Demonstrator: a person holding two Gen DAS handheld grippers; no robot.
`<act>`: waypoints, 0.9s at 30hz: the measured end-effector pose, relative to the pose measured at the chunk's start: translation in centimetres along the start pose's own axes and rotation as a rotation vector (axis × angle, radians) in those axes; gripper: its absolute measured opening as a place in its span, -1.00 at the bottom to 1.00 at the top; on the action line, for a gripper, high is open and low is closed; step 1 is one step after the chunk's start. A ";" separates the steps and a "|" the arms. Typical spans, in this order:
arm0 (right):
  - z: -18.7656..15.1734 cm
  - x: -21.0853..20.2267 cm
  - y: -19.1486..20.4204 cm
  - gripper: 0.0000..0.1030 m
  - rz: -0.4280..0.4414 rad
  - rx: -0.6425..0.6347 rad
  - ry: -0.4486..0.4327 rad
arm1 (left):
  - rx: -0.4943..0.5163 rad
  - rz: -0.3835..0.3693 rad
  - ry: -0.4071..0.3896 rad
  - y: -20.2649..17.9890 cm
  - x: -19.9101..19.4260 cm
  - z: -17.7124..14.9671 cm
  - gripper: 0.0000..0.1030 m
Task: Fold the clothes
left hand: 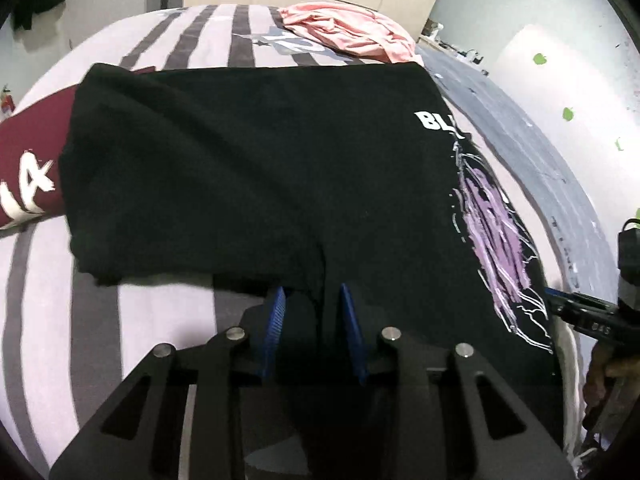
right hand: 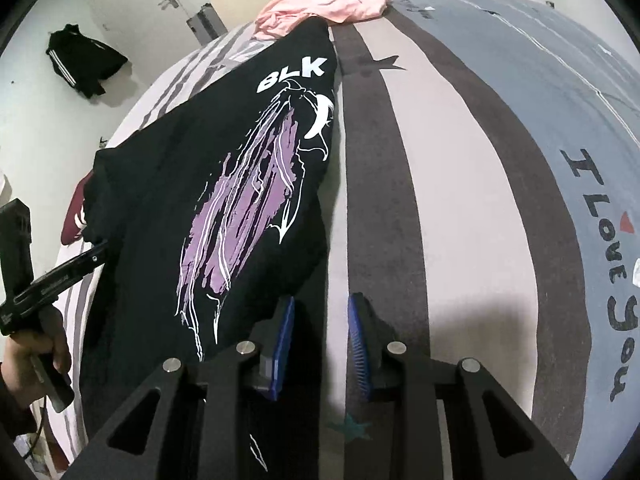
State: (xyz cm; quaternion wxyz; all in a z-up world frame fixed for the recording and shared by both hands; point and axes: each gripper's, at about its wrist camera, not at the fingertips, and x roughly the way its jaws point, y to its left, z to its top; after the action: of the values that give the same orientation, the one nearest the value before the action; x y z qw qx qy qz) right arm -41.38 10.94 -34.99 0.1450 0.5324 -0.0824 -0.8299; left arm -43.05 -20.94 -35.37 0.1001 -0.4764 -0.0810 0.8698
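A black T-shirt (left hand: 260, 168) with a white "BLK" and a purple print lies folded across the striped bed. Its near edge runs into my left gripper (left hand: 314, 312), where black cloth fills the narrow gap between the blue pads. In the right wrist view the same T-shirt (right hand: 160, 208) lies to the left, its near corner just beside the left pad. My right gripper (right hand: 320, 332) stands a little open over bare sheet, nothing between its pads. The right gripper's tip (left hand: 556, 296) shows at the print's near end. The left gripper (right hand: 98, 254), held by a hand (right hand: 40, 344), meets the shirt's left edge.
A pink garment (left hand: 348, 32) lies crumpled at the far end of the bed. A maroon garment (left hand: 28, 168) with white letters pokes out left of the shirt. A grey cover (right hand: 560, 120) lettered "I Love You" spreads on the right. A black jacket (right hand: 80, 60) hangs on the wall.
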 end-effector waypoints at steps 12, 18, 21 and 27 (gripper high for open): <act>0.1 0.8 -0.6 -1.00 -0.011 -0.013 0.001 | -0.185 0.118 -0.019 4.1 -1.3 -2.2 -1.00; 0.9 -1.1 -1.1 -0.97 -0.064 -0.018 -0.052 | -0.135 0.084 -0.083 2.1 -3.4 -0.7 -0.93; 1.8 -2.1 -1.1 -0.97 -0.087 -0.033 -0.090 | -0.105 0.050 -0.090 0.8 -2.8 0.6 -0.52; 4.2 -1.0 1.3 -0.95 -0.037 -0.083 -0.135 | 0.002 0.130 -0.025 -0.7 0.8 1.1 -0.53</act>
State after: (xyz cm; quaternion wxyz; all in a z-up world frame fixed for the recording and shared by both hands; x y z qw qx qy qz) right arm -44.66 9.94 -32.01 0.1461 0.4703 -0.0476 -0.8690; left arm -44.31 -20.15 -35.30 0.0429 -0.4697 -0.0502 0.8803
